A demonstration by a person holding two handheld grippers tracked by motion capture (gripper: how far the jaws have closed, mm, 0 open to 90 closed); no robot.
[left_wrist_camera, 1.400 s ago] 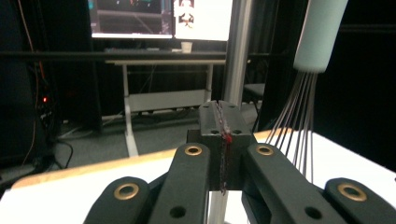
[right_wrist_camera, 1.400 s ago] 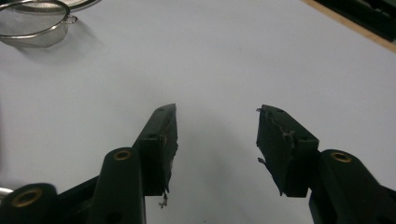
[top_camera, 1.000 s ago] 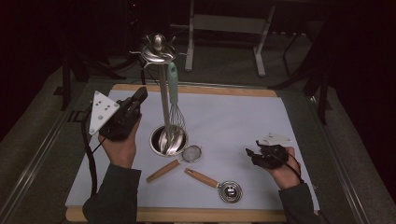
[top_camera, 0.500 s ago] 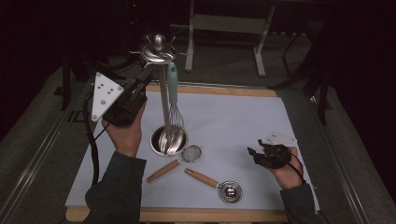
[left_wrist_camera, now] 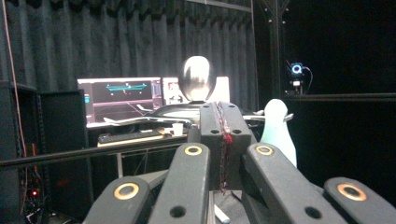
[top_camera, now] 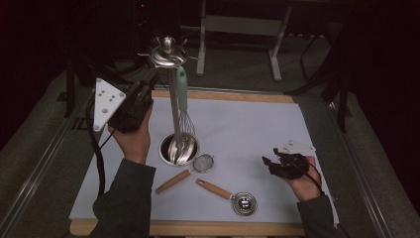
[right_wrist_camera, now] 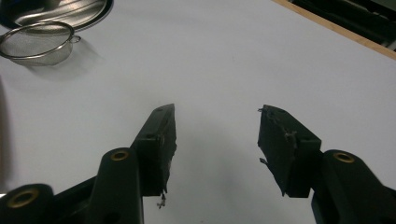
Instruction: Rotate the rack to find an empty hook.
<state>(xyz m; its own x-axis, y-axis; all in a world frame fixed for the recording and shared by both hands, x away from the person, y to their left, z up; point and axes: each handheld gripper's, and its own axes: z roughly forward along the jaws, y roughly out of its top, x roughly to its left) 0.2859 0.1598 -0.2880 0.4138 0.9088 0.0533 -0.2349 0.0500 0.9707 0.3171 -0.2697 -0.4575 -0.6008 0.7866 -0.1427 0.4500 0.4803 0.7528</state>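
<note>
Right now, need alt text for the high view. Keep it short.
A person's left gripper, jaws shut, is raised beside a steel utensil stand with a whisk hanging from it. The right gripper rests open on the white mat, near a strainer and measuring spoon.

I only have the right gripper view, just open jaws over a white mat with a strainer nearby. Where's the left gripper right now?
Observer: The left gripper is held up beside the top of the metal stand.
Operator: Is it holding anything?
Observer: No, its jaws are shut together with nothing between them.
Operator: What's on that stand?
Observer: A whisk with a green handle hangs from it.
</note>
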